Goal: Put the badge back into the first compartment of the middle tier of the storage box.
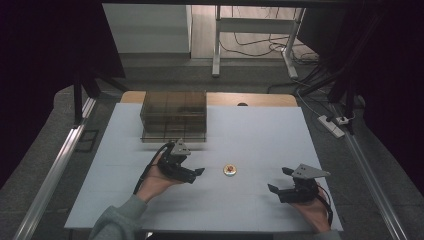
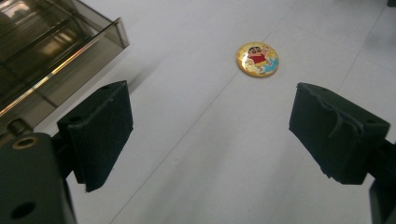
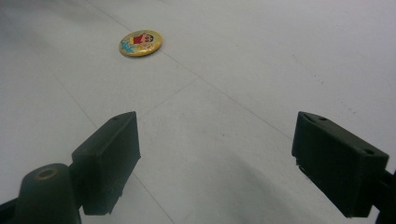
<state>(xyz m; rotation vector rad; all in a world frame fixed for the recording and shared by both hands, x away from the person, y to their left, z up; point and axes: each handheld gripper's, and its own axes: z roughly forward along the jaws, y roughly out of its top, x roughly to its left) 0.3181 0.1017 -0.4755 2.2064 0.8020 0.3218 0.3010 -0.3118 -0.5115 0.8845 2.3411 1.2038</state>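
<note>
Yellow round badge [image 1: 229,170] with a cartoon kid lies flat on my white table [image 1: 260,135], no long axis, between my two grippers. Left gripper [image 1: 199,174] aims right toward it, right gripper [image 1: 280,180] aims left; fingers spread, holding nothing. Smoky clear plastic box [image 1: 173,116] sits behind.

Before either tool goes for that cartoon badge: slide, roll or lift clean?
The cartoon badge looks like a thin, glossy domed disc lying flat on the white table, so it will probably slide when pushed, not roll. Its low rim gives the pads little to catch, so a pinch may slip off. It seems rigid and likely light.
</note>
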